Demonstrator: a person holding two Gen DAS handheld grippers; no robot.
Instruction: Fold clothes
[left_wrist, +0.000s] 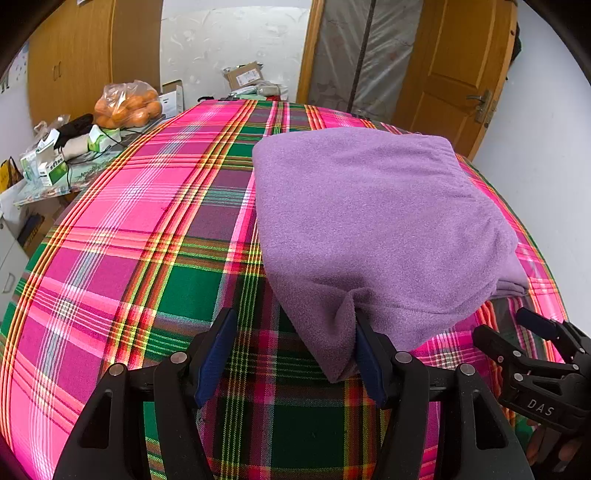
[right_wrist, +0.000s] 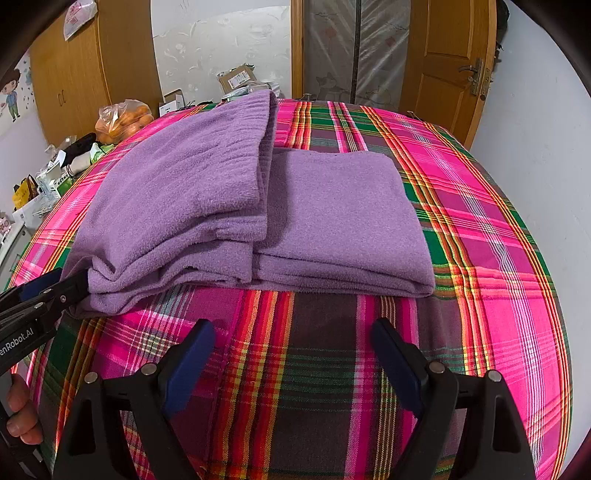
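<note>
A purple fleece garment (right_wrist: 258, 206) lies folded in stacked layers on the plaid cloth (right_wrist: 461, 221). The left gripper (left_wrist: 295, 354) is spread, one finger touching the fleece's near corner; the right gripper (right_wrist: 291, 358) is spread over bare plaid beside the fleece. Lettering on the grippers reads "DAS" and "enRobot.AI".

One folded purple fleece garment (right_wrist: 236, 206), one plaid bedspread (right_wrist: 461, 206), two grippers, left (left_wrist: 295, 354) and right (right_wrist: 295, 360), one bag of oranges (left_wrist: 127, 105), one cardboard box (left_wrist: 244, 75), one wooden door (left_wrist: 456, 74)
</note>
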